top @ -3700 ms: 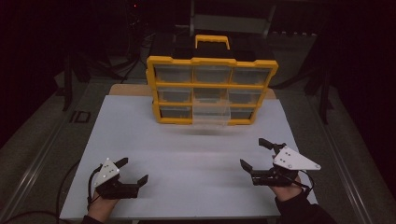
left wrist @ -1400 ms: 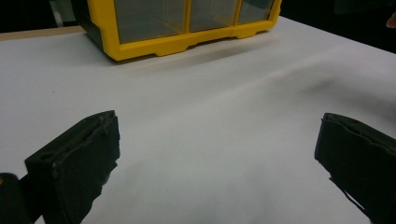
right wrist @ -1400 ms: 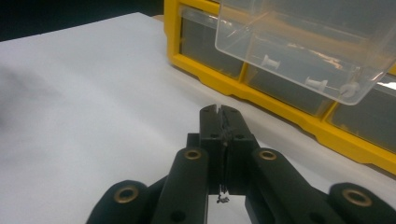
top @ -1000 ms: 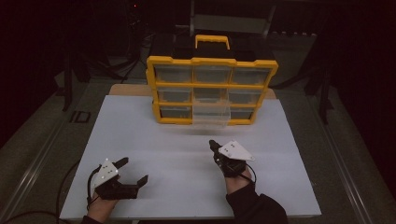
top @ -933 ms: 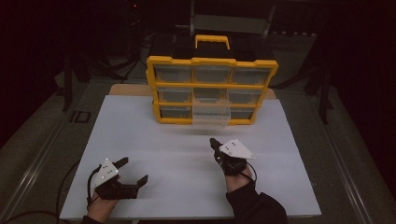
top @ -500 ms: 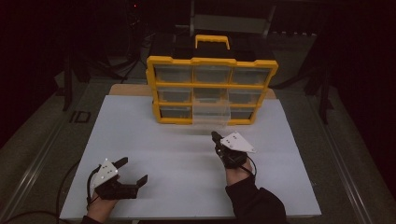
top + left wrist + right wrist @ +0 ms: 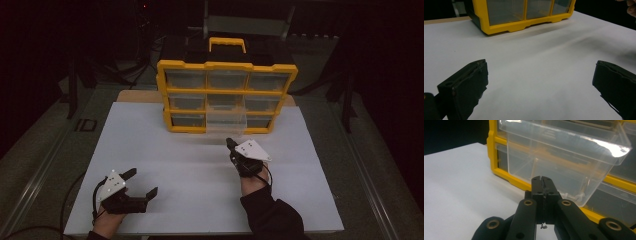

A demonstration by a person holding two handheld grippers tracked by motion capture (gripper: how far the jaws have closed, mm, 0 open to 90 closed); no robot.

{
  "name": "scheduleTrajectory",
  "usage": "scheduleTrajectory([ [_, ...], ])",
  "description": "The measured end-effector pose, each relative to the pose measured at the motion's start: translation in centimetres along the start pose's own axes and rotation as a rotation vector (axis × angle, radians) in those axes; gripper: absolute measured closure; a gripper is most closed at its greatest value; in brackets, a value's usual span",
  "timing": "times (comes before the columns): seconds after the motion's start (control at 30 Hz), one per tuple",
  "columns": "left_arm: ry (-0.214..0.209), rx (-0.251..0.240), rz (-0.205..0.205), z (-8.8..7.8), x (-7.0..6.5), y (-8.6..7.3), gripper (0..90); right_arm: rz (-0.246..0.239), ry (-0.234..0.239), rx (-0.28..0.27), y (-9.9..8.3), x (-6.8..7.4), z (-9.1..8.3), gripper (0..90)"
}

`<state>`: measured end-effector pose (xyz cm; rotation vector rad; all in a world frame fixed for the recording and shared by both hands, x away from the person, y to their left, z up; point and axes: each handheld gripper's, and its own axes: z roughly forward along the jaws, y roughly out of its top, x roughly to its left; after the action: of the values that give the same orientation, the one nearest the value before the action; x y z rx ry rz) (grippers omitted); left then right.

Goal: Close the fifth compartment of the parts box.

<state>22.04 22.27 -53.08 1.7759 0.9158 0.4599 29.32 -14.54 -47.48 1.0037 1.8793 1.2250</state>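
On white tabletop (image 7: 165, 150), dark room around

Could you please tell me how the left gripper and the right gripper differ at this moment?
The left gripper has its jaws spread wide, while the right gripper has its jaws shut together with nothing between them. The left gripper rests near the table's front edge, far from the yellow organizer; the right gripper points at the pulled-out clear drawer, just short of it. Both carry a grey three-cornered plate.
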Motion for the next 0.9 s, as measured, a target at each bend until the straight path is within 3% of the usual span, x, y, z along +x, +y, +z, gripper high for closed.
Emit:
scheduleTrajectory([
  [0.9,-0.001,0.000,-0.003,0.0,0.0,0.0,0.0,0.007,-0.039,0.026,-0.1,-1.2,1.7,89.7],
])
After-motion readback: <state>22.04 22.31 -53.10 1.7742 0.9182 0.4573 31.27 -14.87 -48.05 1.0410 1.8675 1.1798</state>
